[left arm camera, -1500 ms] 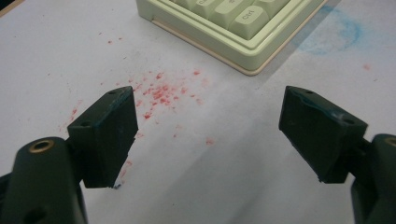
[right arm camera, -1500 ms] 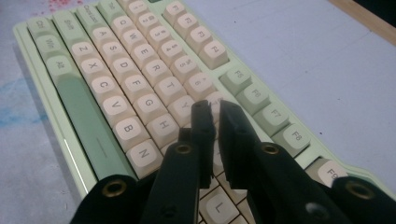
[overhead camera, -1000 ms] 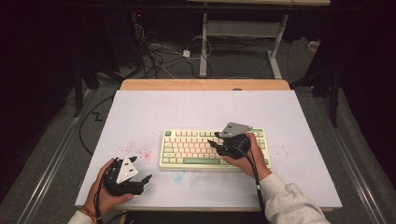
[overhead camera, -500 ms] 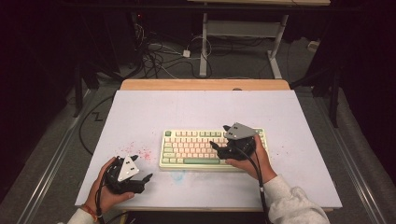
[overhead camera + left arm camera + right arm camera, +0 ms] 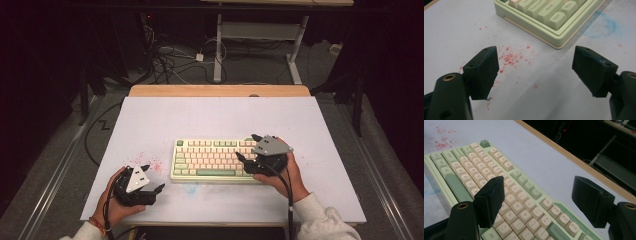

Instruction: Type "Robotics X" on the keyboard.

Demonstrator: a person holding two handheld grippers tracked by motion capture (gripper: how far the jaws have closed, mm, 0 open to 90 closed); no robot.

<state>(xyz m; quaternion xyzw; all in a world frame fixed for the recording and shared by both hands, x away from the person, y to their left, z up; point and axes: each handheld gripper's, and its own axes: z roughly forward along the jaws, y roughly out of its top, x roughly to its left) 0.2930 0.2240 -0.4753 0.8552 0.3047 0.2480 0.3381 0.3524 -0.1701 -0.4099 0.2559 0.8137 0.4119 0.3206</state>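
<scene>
At the lower left of the high view, your left gripper (image 5: 150, 181) rests on the white table (image 5: 210, 115) with its jaws spread wide and nothing between them. Red specks (image 5: 510, 58) lie on the table just past its jaws. The keyboard (image 5: 210, 159) sits at frame centre, apart from that gripper. Your right gripper (image 5: 248, 148) hangs over the keyboard's right end; its jaws have just been opening and stand wide, with nothing gripped. Cables (image 5: 170, 62) lie on the floor beyond the table.
</scene>
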